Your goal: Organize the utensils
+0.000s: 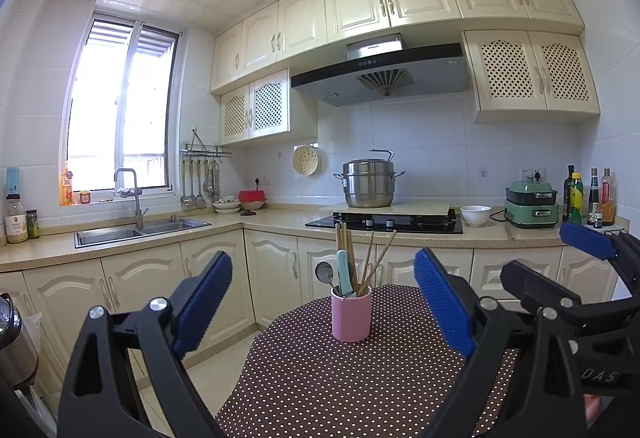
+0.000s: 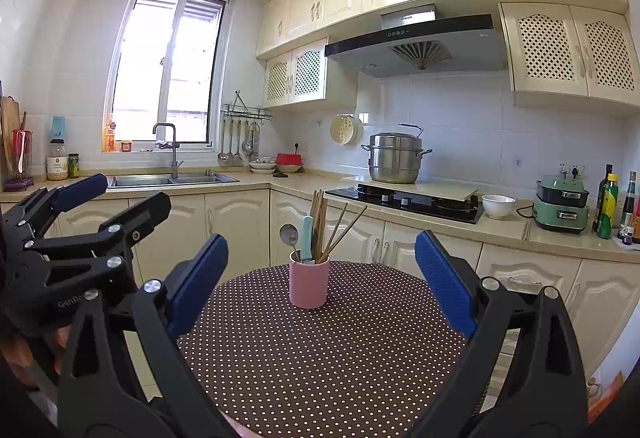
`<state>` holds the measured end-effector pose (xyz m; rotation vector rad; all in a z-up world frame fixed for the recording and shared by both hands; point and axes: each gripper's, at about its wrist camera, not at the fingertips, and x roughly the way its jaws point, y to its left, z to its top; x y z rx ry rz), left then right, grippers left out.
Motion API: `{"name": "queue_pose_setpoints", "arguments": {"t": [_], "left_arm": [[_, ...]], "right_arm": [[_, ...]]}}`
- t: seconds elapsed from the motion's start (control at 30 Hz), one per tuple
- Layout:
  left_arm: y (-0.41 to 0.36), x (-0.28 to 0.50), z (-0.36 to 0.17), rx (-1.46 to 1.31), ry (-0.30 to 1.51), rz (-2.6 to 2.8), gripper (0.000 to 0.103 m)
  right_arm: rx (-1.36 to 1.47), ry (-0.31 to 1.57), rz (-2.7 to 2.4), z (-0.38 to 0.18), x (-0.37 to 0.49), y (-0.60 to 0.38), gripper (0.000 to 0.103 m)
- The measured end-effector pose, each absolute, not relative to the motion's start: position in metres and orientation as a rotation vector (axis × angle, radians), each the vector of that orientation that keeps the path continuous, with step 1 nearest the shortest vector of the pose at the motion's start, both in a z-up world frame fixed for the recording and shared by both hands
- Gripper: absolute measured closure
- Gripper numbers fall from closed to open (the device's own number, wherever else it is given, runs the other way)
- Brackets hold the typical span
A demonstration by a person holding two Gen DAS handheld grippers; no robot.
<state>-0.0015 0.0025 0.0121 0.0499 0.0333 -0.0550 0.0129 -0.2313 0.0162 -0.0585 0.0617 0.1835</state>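
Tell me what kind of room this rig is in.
A home kitchen, most likely: a gas hob under a range hood, a steel sink below the window, and cream cabinets. The pink utensil cup stands on a dotted tablecloth.

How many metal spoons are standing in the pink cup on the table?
1. The metal spoon stands at the left side of the pink cup, bowl up, beside a teal handle. Others might be hidden behind the chopsticks.

Cream cabinets (image 1: 352, 4) line white-tiled walls; a bright window (image 1: 120, 118) (daylight pouring in) sits above the sink (image 1: 140, 230), hood (image 1: 380, 74) over the hob (image 1: 384, 224).
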Motion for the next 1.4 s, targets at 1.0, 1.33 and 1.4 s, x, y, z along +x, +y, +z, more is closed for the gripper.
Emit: {"name": "queue_pose_setpoints", "arguments": {"t": [1.0, 1.33, 1.4], "left_arm": [[-0.003, 0.041, 0.006, 0.095, 0.057, -0.049, 0.012], [-0.004, 0.095, -0.011, 0.088, 0.138, -0.042, 0.012], [-0.004, 0.111, -0.018, 0.083, 0.173, -0.042, 0.012]], "right_arm": [[-0.007, 0.094, 0.192, 0.001, 0.047, -0.235, 0.010], [0.027, 0.167, 0.211, -0.015, 0.097, -0.240, 0.010], [0.036, 0.200, 0.218, -0.022, 0.112, -0.242, 0.010]]}}
